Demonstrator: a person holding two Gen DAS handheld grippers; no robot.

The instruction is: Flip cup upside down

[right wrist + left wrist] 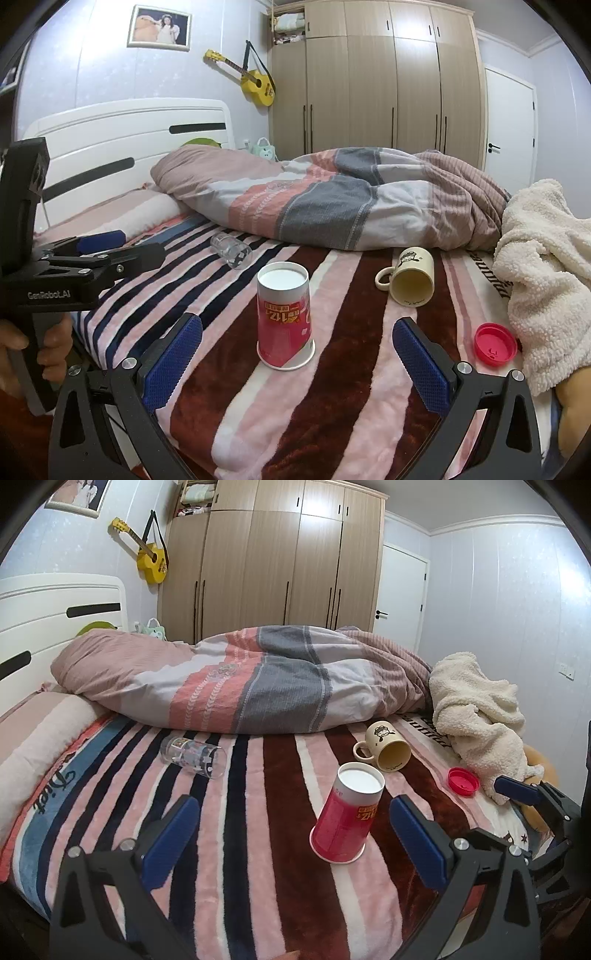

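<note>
A red paper cup stands upside down on the striped blanket, rim down and white base up; it also shows in the right wrist view. My left gripper is open and empty, its blue fingers on either side of the cup but nearer the camera. My right gripper is open and empty, also just short of the cup. The right gripper shows at the right edge of the left wrist view. The left gripper shows at the left of the right wrist view.
A cream mug lies on its side behind the cup to the right. A clear glass lies on its side at the back left. A red lid lies beside a fleece garment. A rumpled duvet fills the back.
</note>
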